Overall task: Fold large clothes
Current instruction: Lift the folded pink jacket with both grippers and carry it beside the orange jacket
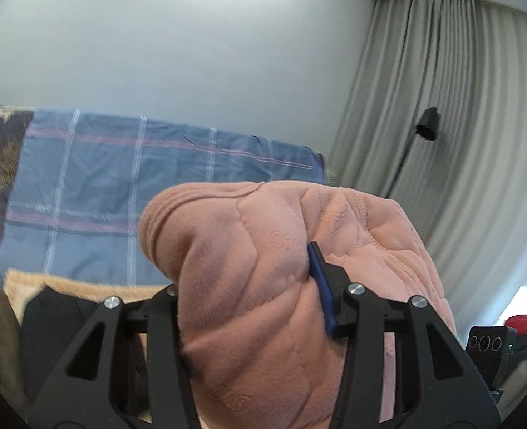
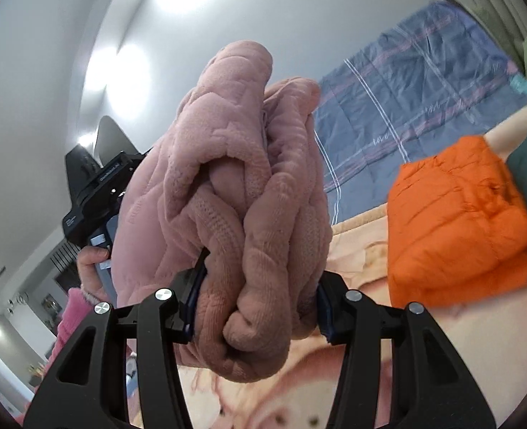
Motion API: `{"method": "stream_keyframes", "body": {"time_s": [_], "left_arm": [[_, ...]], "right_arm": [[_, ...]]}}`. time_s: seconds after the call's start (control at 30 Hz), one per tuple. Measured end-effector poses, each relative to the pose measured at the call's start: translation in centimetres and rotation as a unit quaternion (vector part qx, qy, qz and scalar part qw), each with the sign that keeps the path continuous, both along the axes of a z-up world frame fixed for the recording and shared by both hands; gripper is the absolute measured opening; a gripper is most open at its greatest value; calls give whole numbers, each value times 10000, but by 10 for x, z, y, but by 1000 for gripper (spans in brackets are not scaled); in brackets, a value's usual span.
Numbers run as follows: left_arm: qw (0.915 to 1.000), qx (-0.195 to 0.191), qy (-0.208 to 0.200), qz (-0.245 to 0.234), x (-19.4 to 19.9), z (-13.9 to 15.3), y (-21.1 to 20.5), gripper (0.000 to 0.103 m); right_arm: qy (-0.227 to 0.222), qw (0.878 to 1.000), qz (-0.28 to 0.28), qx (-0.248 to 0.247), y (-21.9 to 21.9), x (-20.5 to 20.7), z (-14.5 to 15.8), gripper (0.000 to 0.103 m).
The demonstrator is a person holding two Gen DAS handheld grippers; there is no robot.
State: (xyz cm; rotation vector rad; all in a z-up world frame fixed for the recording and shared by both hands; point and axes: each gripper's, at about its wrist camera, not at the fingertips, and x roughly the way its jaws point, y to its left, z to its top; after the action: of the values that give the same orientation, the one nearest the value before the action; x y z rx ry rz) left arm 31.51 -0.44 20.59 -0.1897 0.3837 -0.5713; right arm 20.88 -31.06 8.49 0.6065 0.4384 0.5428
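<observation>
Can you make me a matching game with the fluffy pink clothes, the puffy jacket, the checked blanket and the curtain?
Things:
1. pink fleece
2. puffy jacket
3. checked blanket
4. curtain

Descriptions:
A. grey, hanging in folds
B. orange, folded on the bed
C. bunched up, pinched between black gripper fingers
D. blue with pink and white lines

Pairs: 1-C, 2-B, 3-D, 4-A

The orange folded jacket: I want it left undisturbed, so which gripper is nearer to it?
Right. The right gripper, clamped on the pink fleece garment, has the orange jacket just beside it; the left gripper shows no jacket in its view.
</observation>
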Motion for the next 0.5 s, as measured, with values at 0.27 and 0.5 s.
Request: {"method": "stream_keyframes", "body": {"time_s": [0.27, 0.5], "left_arm": [[9926, 710, 487, 851, 105, -46, 7, 49], [9530, 1399, 1771, 2023, 182, -155, 27, 61]], "right_arm": [[735, 9966, -199, -305, 38, 113, -72, 51], [1773, 9520, -936, -2311, 104, 180, -174, 52]]}}
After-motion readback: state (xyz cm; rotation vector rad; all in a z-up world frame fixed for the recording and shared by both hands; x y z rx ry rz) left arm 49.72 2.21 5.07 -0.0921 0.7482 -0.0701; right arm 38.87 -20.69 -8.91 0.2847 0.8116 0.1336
